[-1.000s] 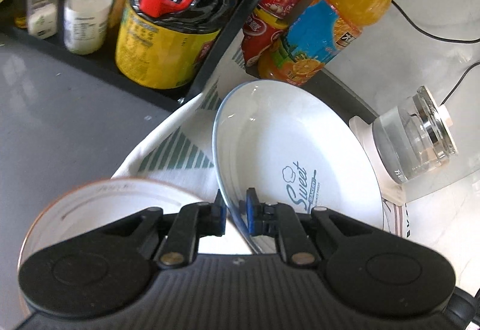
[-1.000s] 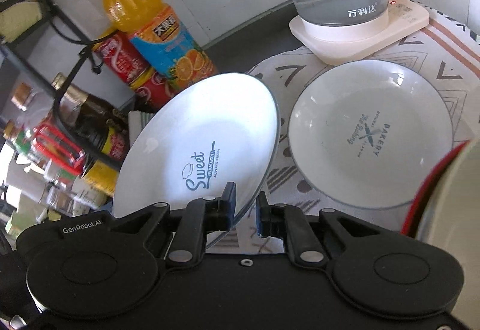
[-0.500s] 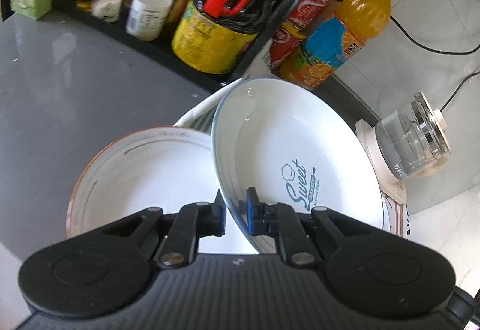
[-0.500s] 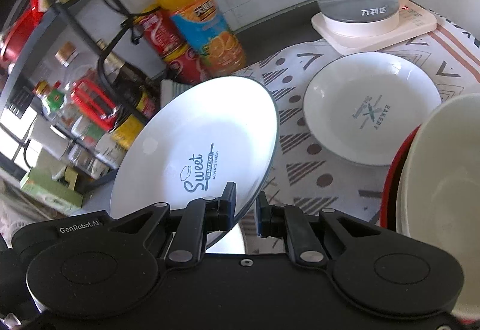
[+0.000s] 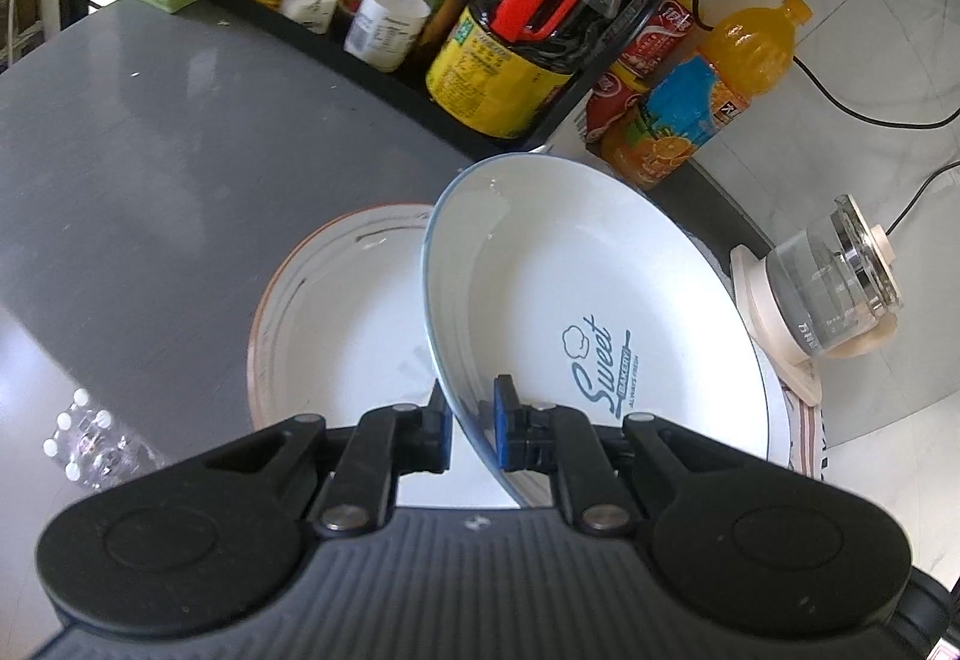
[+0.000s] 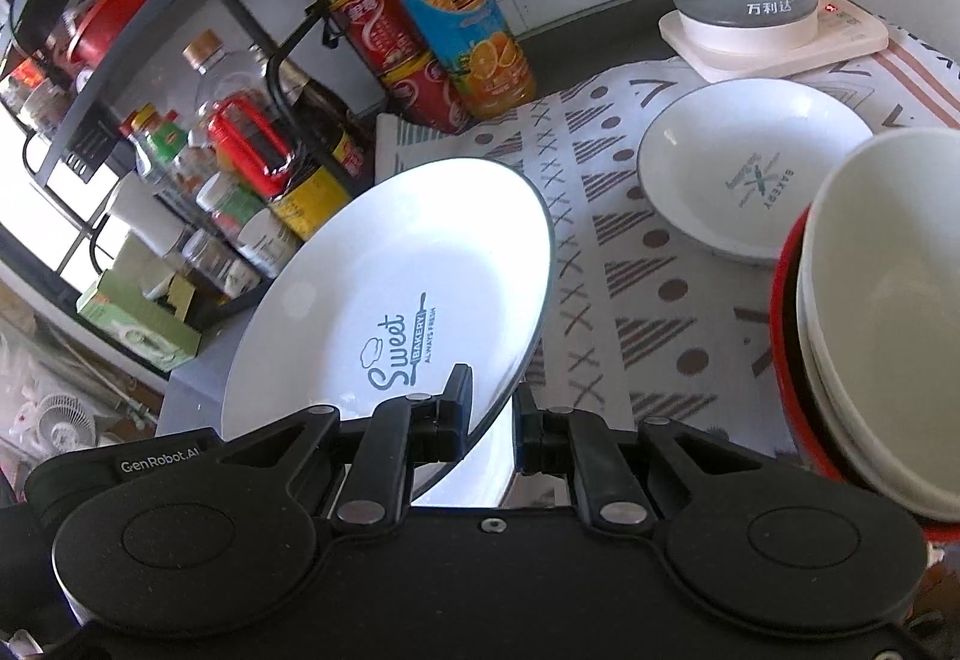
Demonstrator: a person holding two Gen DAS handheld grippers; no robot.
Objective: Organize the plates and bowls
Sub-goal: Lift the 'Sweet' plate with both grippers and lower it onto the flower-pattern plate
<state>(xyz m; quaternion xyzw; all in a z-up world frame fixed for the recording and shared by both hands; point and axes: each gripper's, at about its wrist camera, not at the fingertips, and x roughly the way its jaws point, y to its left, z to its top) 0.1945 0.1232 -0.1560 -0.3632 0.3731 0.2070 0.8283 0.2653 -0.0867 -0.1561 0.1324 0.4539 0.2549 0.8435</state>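
Plate (image 5: 576,312) being held tilted, both claws pinching its rim | left claw (image 5: 471,432), right claw (image 6: 489,423) | now lifting higher above brown-rimmed plate (image 5: 336,324).

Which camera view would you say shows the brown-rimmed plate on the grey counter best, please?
The left wrist view: the brown-rimmed plate lies in the open left of the held Sweet plate. The right wrist view hides it behind that plate.
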